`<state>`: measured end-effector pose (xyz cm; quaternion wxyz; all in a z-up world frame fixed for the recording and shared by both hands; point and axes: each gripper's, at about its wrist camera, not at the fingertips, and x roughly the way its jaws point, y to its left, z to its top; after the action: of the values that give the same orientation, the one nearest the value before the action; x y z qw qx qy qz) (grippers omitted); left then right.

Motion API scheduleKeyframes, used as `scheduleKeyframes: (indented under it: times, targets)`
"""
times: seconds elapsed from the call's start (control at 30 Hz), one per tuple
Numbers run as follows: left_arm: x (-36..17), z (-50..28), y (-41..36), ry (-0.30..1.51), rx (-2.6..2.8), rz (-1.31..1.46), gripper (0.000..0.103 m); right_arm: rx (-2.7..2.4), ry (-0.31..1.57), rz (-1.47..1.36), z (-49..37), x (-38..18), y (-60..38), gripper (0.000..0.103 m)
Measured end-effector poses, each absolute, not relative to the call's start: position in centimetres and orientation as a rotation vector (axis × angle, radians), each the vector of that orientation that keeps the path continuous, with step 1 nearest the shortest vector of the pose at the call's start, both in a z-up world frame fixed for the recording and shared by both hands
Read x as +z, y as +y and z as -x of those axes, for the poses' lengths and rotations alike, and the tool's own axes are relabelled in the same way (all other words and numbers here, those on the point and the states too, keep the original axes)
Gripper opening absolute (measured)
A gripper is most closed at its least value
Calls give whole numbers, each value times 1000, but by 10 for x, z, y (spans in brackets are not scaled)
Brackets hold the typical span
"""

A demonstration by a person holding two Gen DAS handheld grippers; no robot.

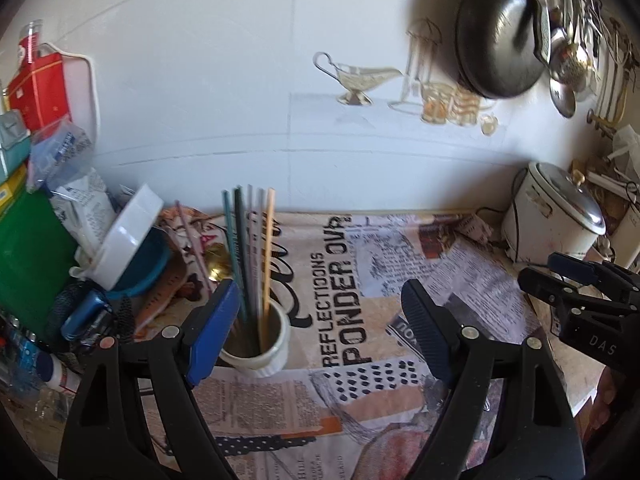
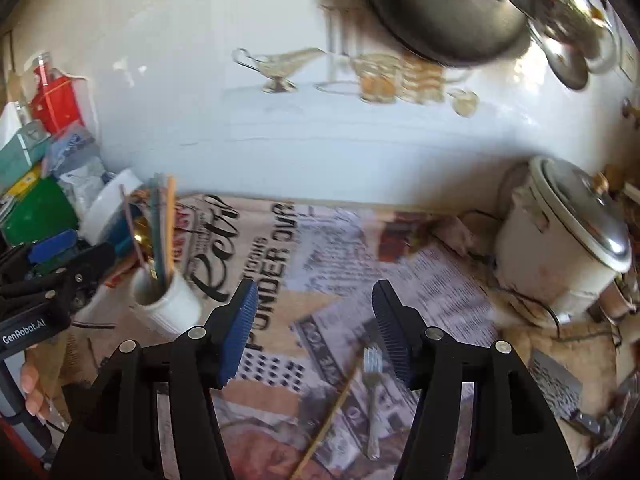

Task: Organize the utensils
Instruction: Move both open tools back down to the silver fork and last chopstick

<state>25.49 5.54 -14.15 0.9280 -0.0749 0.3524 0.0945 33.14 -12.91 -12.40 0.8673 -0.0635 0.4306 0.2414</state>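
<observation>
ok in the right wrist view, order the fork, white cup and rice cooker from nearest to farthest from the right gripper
1. Fork: on the newspaper just below the right gripper, by its right finger.
2. White cup: to the left, holding sticks.
3. Rice cooker: far right, against the wall.

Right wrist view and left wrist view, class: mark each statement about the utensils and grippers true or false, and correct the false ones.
1. The white cup holds several sticks. True.
2. A fork lies on the newspaper. True.
3. The right gripper is shut on the fork. False: its jaws are open and hold nothing.
4. The cup lies tipped over. False: it stands upright.
5. The left gripper is open and empty. True.
</observation>
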Motion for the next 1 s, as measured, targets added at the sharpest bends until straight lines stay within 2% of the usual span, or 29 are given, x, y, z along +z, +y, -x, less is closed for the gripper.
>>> scheduleKeyframes:
  times: [0.47, 0.7, 1.0]
  targets:
    - [-223, -304, 0, 912, 90, 150, 82, 299, 1151, 137, -345, -218, -200, 56]
    - [-271, -321, -12, 1023, 84, 123, 82, 307, 1273, 161, -356, -271, -192, 56]
    - [-301, -326, -8, 1098, 109, 112, 82, 349, 1332, 208, -364, -311, -171, 55]
